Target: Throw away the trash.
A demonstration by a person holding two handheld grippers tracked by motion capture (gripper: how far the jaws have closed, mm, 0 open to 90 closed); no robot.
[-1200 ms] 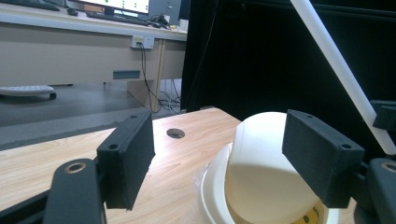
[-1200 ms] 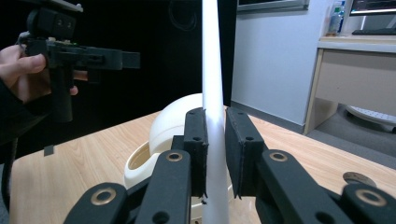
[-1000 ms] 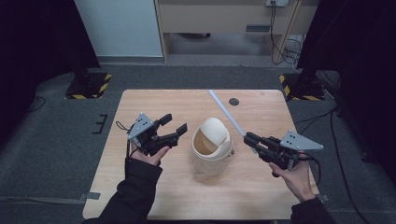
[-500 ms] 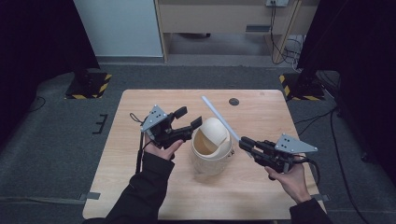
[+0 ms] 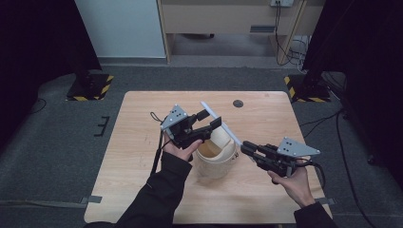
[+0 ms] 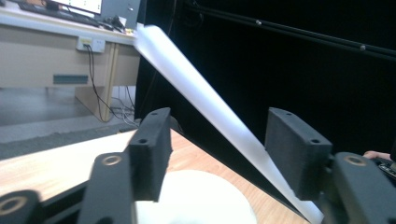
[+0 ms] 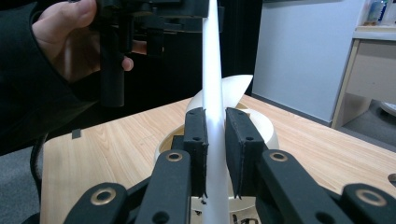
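We see the right gripper (image 5: pixel 246 147) clamped on the lower end of a long white strip (image 5: pixel 219 122), its pads (image 7: pixel 196 140) pressed flat against both faces. The strip slants up and away over the cream bin (image 5: pixel 216 159) in the middle of the wooden table (image 5: pixel 142 142). The left gripper (image 5: pixel 209 118) has just been closing around the strip's upper part; the jaws stand apart, and the right pad (image 6: pixel 294 149) seems to brush it.
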